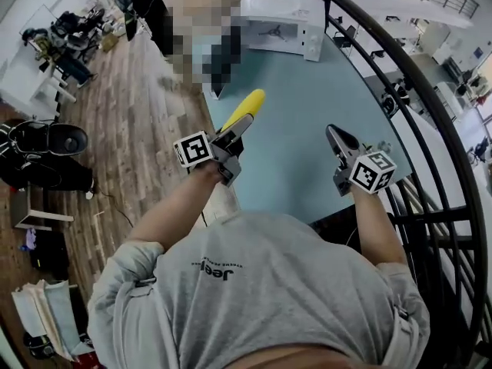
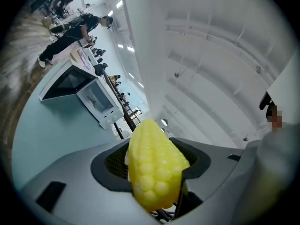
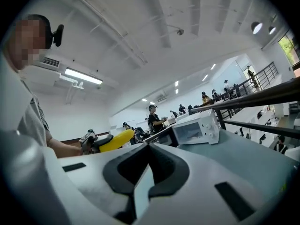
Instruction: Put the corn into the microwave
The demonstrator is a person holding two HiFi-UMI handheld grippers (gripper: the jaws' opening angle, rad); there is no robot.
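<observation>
Because the left gripper (image 1: pixel 240 127) has its jaws closed on the corn (image 1: pixel 247 106), standing fairly wide to span the cob, the step in hand looks like the carry toward the microwave (image 1: pixel 283 23) rather than a pickup. Held above the near edge of the pale blue-green table (image 1: pixel 307 114), the cob lies with its long axis along the jaws. The left gripper view shows its blunt end seated between the dark pads, and its tapered tip sticks out past the fingertips, aimed up the table. The white microwave stands at the table's far end, well apart from both grippers, ahead of the cob's tip and a little to its right in the head view. The right gripper (image 1: pixel 333 134) hovers over the table's near right part, jaws drawn together with nothing between them, and about as far from the microwave as the left. In both gripper views a dark-windowed panel stands off to the left of the microwave's front, which I take for its door swung open, though I cannot be sure. If it is open, the cob can go in tip first along the line it points. If not, the empty right gripper is the one free to deal with the door.
</observation>
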